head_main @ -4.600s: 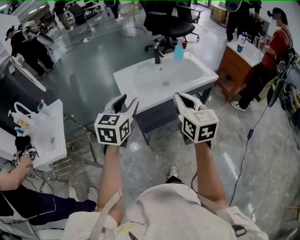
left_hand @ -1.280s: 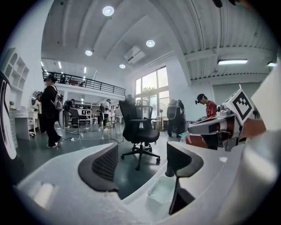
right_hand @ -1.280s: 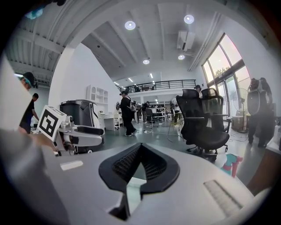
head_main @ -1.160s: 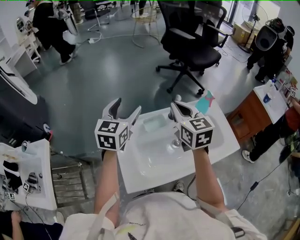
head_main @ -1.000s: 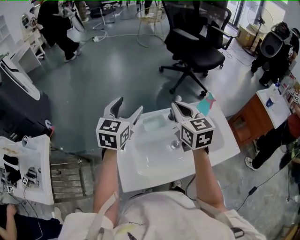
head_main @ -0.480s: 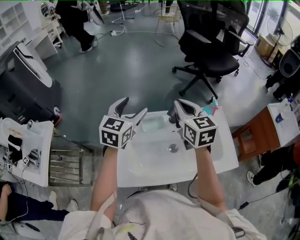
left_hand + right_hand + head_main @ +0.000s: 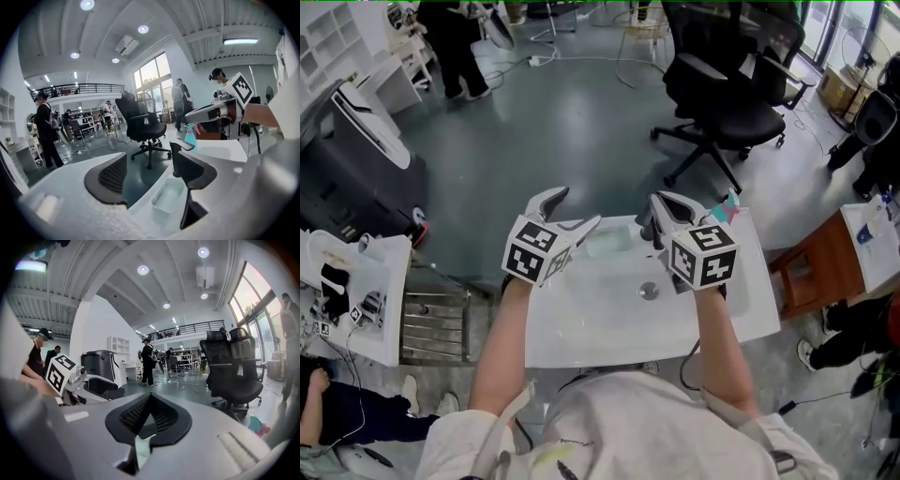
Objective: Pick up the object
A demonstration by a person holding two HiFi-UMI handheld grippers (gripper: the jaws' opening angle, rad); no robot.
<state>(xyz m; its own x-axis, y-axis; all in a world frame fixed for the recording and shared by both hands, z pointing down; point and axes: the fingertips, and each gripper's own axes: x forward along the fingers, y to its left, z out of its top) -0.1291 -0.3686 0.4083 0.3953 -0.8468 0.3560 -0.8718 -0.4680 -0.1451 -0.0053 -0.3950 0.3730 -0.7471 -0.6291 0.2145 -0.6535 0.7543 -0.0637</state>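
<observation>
A white sink basin (image 7: 609, 314) lies below both grippers. At its far rim sit a pale translucent soap dish (image 7: 609, 242), a dark faucet (image 7: 647, 228) and a teal spray bottle (image 7: 727, 207). My left gripper (image 7: 577, 208) hangs open above the basin's left rim; in the left gripper view the soap dish (image 7: 169, 196) shows low between its jaws, apart from them. My right gripper (image 7: 661, 204) is shut with nothing in it, hovering near the faucet. In the right gripper view its jaws meet at the tips (image 7: 150, 399).
A black office chair (image 7: 727, 94) stands on the grey floor beyond the sink. A white table (image 7: 352, 291) with small items is at left, with a metal rack (image 7: 436, 323) beside it. A wooden cabinet (image 7: 811, 267) is at right. People stand at the room's edges.
The view has closed in on the sink, which now lies under both grippers. The left gripper has tilted and shifted right over the basin rim.
</observation>
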